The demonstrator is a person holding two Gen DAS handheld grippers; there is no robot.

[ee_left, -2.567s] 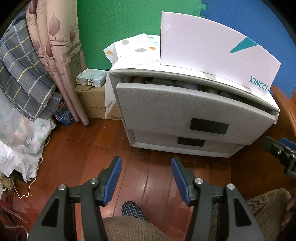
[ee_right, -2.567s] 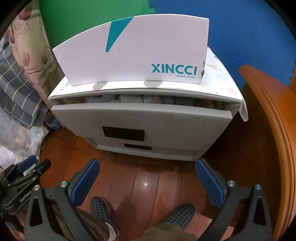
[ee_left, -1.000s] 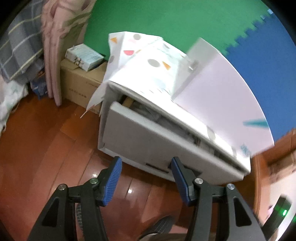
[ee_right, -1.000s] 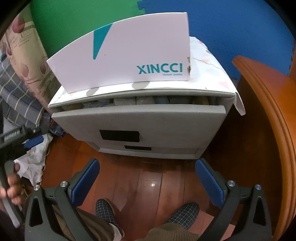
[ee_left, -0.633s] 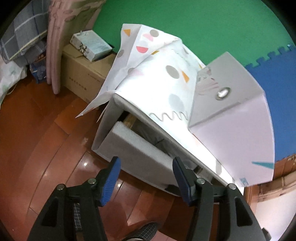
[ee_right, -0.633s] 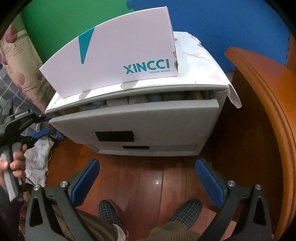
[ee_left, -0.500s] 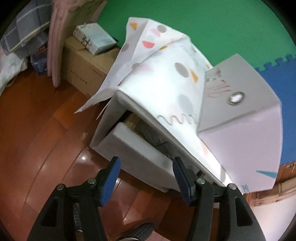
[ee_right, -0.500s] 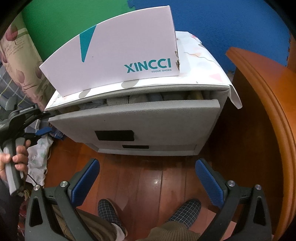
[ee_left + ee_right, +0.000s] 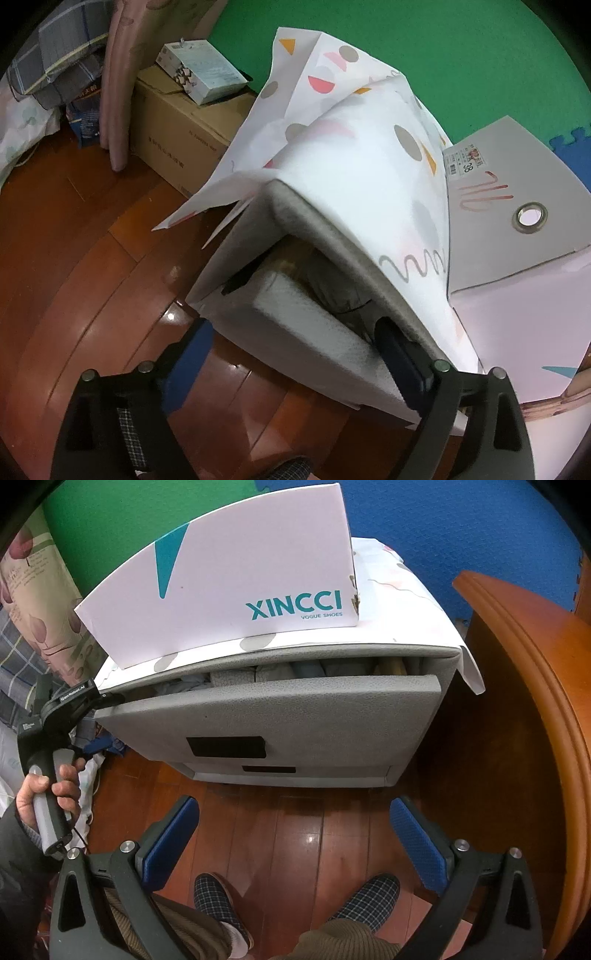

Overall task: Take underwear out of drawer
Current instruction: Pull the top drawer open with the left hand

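Left gripper [image 9: 291,343] jaws opening, astride corner of top drawer front [image 9: 314,332], pads not pressing. Right gripper [image 9: 295,838] wide open, empty, above floor. Folded underwear [image 9: 310,670] visible inside drawer.

- One grey upholstered bedside cabinet [image 9: 448,664] with two drawers: the upper grey padded drawer [image 9: 295,709] and the lower grey drawer [image 9: 325,771].
- Two black rectangular pulls, one per drawer front [image 9: 226,747].
- One white XINCCI cardboard shoe box [image 9: 236,587].
- One white paper sheet printed with coloured shapes [image 9: 354,155].
- One brown cardboard carton [image 9: 177,125], one small pale printed box [image 9: 201,70] on it.
- Two checked slippers [image 9: 214,893].
- Two black tools with blue pads: left tool [image 9: 291,354], right tool [image 9: 291,838].
- One hand [image 9: 48,790].
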